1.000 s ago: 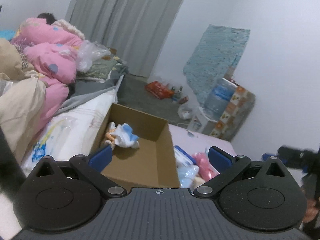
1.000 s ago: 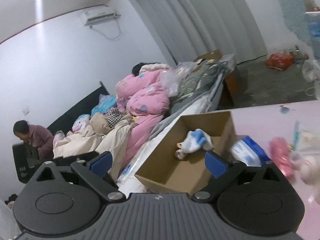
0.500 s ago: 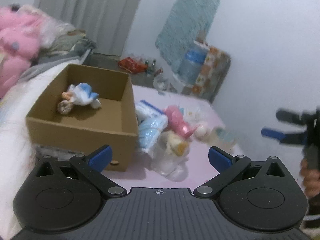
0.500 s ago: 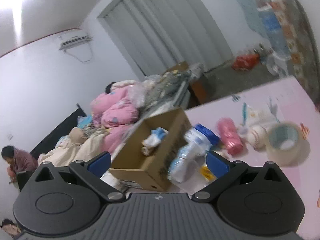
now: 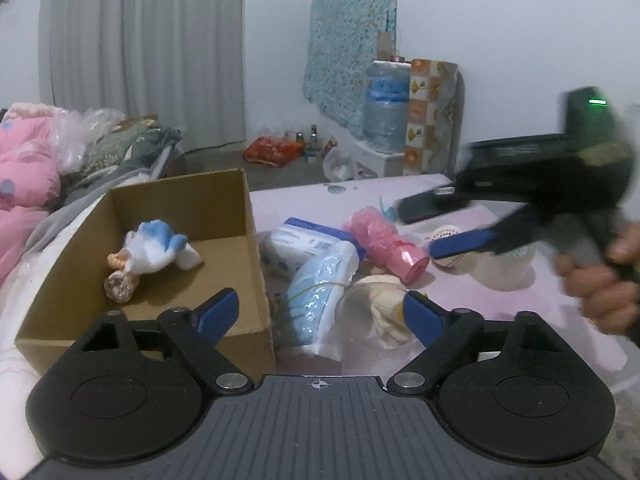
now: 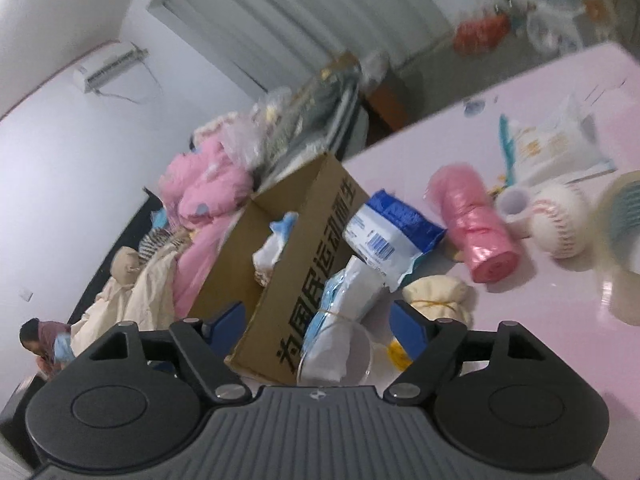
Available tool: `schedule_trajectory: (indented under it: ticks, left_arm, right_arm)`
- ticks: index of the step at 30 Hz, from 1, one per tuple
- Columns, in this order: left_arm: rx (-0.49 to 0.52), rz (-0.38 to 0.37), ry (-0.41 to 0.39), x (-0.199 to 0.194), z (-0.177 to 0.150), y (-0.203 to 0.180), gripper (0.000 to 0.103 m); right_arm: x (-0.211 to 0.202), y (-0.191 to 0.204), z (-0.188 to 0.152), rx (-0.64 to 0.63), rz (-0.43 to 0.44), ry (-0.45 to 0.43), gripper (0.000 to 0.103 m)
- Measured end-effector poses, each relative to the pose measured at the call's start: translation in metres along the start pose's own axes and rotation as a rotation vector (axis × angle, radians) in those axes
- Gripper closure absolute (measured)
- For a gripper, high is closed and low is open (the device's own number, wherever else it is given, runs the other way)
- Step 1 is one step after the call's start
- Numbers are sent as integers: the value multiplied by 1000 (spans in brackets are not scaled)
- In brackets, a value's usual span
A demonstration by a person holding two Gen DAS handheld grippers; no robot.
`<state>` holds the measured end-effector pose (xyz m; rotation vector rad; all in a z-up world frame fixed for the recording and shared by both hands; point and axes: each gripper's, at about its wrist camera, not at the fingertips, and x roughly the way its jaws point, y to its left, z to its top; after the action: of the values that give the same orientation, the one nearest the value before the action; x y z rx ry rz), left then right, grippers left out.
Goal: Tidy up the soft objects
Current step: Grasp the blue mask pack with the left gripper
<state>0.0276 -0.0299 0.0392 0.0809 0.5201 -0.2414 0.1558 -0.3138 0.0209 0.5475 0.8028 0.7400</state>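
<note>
Pink surface (image 5: 520,320): carries all task items. Landmark taken as the cardboard box (image 5: 224,200), open-topped, standing at the surface's edge nearest the bed (image 5: 24,184).

Inside the box: one white-and-blue soft toy (image 5: 154,250), lying on the floor of the box.

Just beside the box's printed side wall, outside it: a blue-and-white packet (image 6: 384,228), a bundle of pale blue masks (image 5: 320,280) leaning against that wall, and a cream cloth pouch (image 6: 436,294) tied with a band.

Farther from the box: a pink plastic roll (image 6: 476,224), then a baseball (image 6: 560,226), then a tape roll (image 6: 624,216).

Left gripper (image 5: 320,312): jaws closing, nothing pressed between the pads; mask bundle and pouch lie ahead of them.

Right gripper (image 6: 316,324): jaws closing, nothing gripped; box corner and mask bundle lie ahead.
</note>
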Motion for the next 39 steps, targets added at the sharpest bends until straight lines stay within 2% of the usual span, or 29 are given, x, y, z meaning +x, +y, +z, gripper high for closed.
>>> schedule_trajectory:
  ticks: [4,7,9,13,15,18,22,31,35,39]
  left_arm:
    - [-20,-15,7,3,-2,6,18]
    - [-31,-16,-1,1,-4,11,19]
    - [-38,-17,-8,-2,-5,15,19]
    - [-58,-21,-14,-5,-5,23,19]
    - [-66,-22,-16,-7,-7,25,19]
    - [-77,-22,-14,-8,-10,28,20]
    - [-87,-24,-18,-11,-10,29,20]
    - [-78,-32,-45,-26,-10,26,20]
    - [-81,-48,-52,-41,-13,27,19]
    - [-96,-116,-35,-62,-20,33,11]
  right_arm:
    - [54,-8,20,72,-46,113,38]
    - [89,-11,28,75,-126,183,40]
    - [110,-14,31,87,-160,240,45]
    - [127,-20,33,129,-152,281,53]
    - [124,-18,32,126,-130,272,72]
    - [116,-11,28,119,-126,246,77]
    - [102,-1,24,111,-116,190,78]
    - [55,27,38,57,-73,38,78]
    - [20,46,31,33,-4,-18,78]
    - [-15,63,7,-7,70,-32,78]
